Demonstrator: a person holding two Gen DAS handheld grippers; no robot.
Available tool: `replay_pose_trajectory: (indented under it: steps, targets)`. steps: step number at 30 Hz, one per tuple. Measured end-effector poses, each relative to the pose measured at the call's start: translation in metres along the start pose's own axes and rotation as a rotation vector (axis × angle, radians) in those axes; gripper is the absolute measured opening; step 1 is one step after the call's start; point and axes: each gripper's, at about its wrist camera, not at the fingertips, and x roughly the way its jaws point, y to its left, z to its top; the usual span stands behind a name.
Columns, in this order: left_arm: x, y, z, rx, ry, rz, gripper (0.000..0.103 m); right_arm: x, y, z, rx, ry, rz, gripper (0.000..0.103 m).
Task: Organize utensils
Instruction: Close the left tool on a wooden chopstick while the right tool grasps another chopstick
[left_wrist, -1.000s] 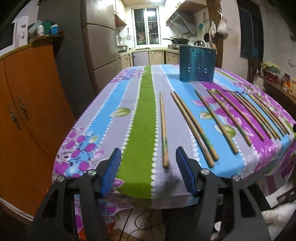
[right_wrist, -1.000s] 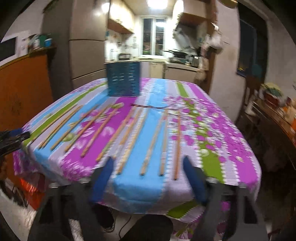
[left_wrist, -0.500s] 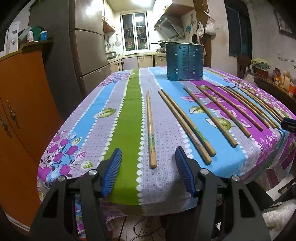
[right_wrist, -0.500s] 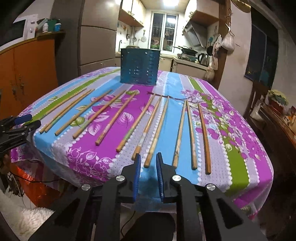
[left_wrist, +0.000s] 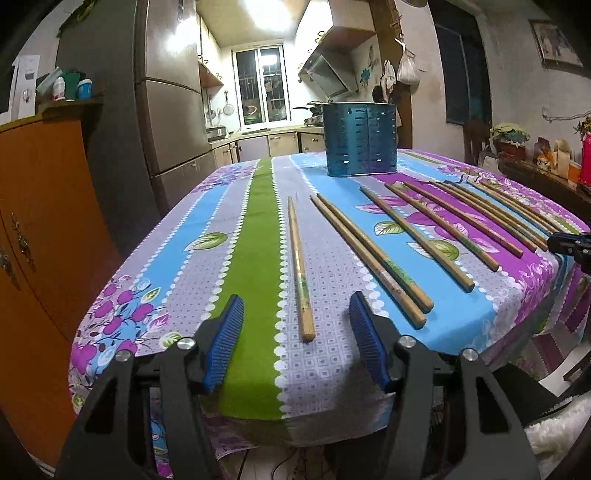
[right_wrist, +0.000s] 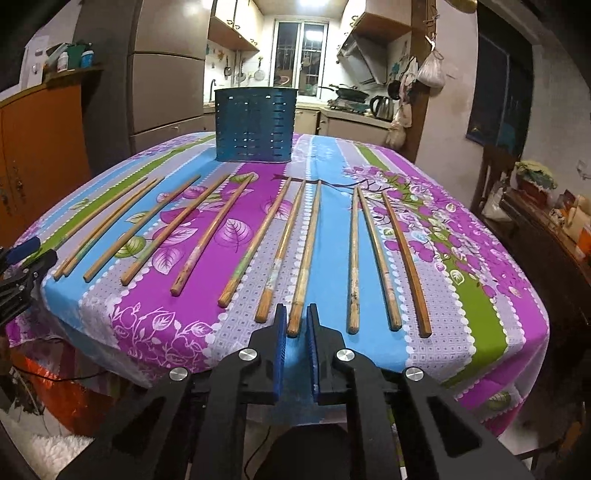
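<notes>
Left wrist view: the left gripper is seen nearest, its blue-padded jaws spread wide and empty at the near table edge.
Leftmost chopstick: it is laid alone on the grey dotted stripe, its near end between the two open pads but touched by neither.
Chopstick pair: two sticks are laid side by side just right of it; the rest of the row is fanned out beyond, to the right.
Right wrist view: the right gripper is shown with its jaws drawn nearly together, a narrow gap left between them.
Middle chopstick: its near end sits in that gap; whether the pads press on it cannot be told.
Three rightmost chopsticks: these are seen full length only in this view.
Blue slotted holder: it is stood upright at the far end of the tablecloth, beyond the stick tips.
Kettle: it is seen on the far counter only from the right wrist.
</notes>
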Motion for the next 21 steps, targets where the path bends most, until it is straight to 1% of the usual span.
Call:
replay_pose_trajectory:
  steps: [3, 4, 5, 11, 15, 21]
  targets:
    - [0.001, -0.001, 0.0, -0.008, -0.002, -0.035, 0.036, 0.0, 0.002, -0.001, 0.007, -0.004, -0.013, 0.01]
    - [0.0, -0.003, -0.001, -0.006, -0.003, -0.053, 0.03, 0.0, 0.002, 0.0, 0.006, -0.004, -0.019, 0.01]
    - [0.0, -0.003, -0.001, -0.004, -0.005, -0.056, 0.027, 0.0, 0.003, 0.0, 0.007, -0.005, -0.023, 0.011]
    - [-0.005, -0.002, -0.006, -0.01, -0.016, -0.038, 0.027, 0.002, 0.001, -0.001, 0.032, -0.02, -0.025, 0.011]
    - [-0.005, -0.001, -0.007, -0.03, -0.015, -0.036, 0.027, 0.002, 0.003, -0.001, 0.032, -0.023, -0.032, 0.011]
    - [-0.007, -0.002, -0.01, -0.029, -0.024, -0.031, 0.026, 0.002, 0.007, -0.001, 0.01, -0.02, -0.053, 0.011]
